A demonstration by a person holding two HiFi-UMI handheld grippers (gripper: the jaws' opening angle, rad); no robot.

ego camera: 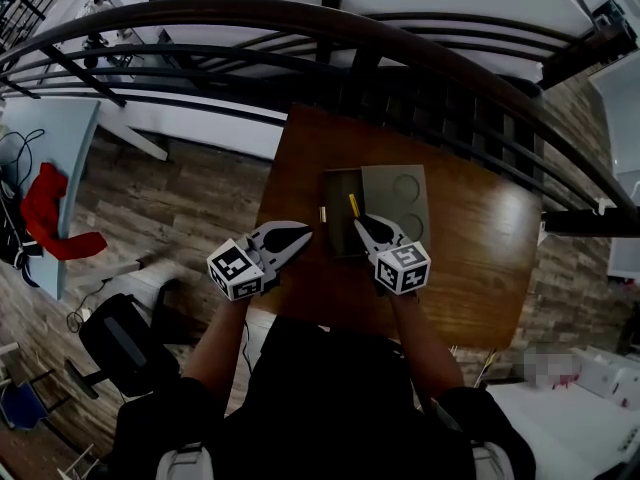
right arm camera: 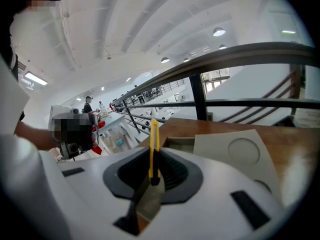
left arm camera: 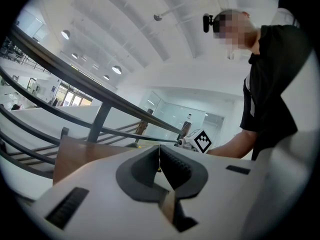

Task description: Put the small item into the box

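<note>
The brown wooden counter (ego camera: 470, 268) carries a grey box (ego camera: 340, 183). The box stands open, and its lid (ego camera: 395, 203) lies flat to the right. The left gripper (ego camera: 300, 236) hovers over the counter just left of the box, its jaws pressed together. The right gripper (ego camera: 362, 224) has its jaws clenched on a thin yellow item (right arm camera: 153, 149), which sticks out past the tips over the box's open compartment, close to the lid. A tiny golden piece (ego camera: 322, 214) lies on the counter beside the box's left wall.

Open lab hall: mezzanine railing (ego camera: 300, 15), arched white ceiling (left arm camera: 150, 34), desks (ego camera: 58, 138) below.
</note>
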